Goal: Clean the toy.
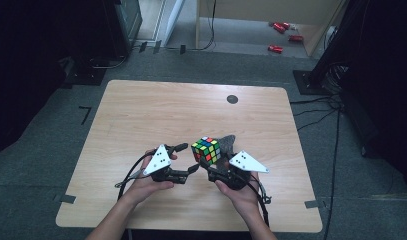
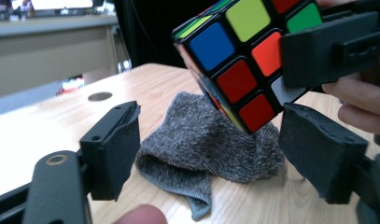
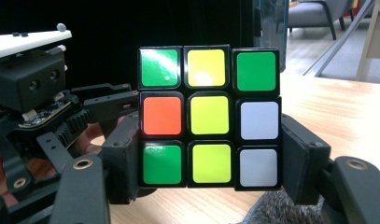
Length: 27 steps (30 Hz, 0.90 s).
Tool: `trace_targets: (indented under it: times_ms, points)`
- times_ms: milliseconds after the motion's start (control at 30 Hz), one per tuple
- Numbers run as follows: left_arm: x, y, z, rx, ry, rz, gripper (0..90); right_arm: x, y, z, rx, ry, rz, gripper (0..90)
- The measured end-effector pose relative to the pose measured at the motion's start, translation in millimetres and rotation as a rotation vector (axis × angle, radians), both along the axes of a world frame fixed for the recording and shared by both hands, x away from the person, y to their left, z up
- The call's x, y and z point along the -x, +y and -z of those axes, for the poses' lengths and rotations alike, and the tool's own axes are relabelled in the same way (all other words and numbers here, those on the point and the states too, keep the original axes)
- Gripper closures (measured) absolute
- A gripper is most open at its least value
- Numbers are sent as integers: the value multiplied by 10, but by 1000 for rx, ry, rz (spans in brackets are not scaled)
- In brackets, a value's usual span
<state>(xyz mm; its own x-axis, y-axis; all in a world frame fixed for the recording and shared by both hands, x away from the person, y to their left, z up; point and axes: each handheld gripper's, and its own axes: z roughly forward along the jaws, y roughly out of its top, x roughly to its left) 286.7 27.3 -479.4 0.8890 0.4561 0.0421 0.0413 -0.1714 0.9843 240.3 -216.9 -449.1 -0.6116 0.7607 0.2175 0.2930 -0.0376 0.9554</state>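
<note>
With the right gripper (image 1: pixel 214 161) clamping the multicoloured plastic puzzle cube (image 1: pixel 206 149), the left gripper (image 1: pixel 187 159), jaws apart at nine o'clock, should grip one layer squarely.

Dim, soft high view; gripper views brighter, near edges blurred.

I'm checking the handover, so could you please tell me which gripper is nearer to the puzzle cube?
Right. The right gripper clamps the puzzle cube; the left gripper sits just beside it, open.
</note>
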Motion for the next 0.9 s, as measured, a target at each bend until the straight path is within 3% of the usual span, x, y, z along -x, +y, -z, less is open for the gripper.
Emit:
trace_targets:
  times_ms: [100,233,500,700,900]
  points:
    - [10,-6,27,-14,-58,9,213,1,1,-18,-12,25,2,343]
    - [29,-49,90,-73,-121,5,196,-2,-9,-25,-70,75,-26,343]
    - [48,-77,78,-54,-178,-11,166,-5,41,5,-46,113,-51,343]
    - [80,-127,115,-86,-242,-3,149,-7,89,24,-45,143,-77,343]
    - [98,-137,102,-86,-301,-11,148,-18,107,33,-46,189,-103,344]
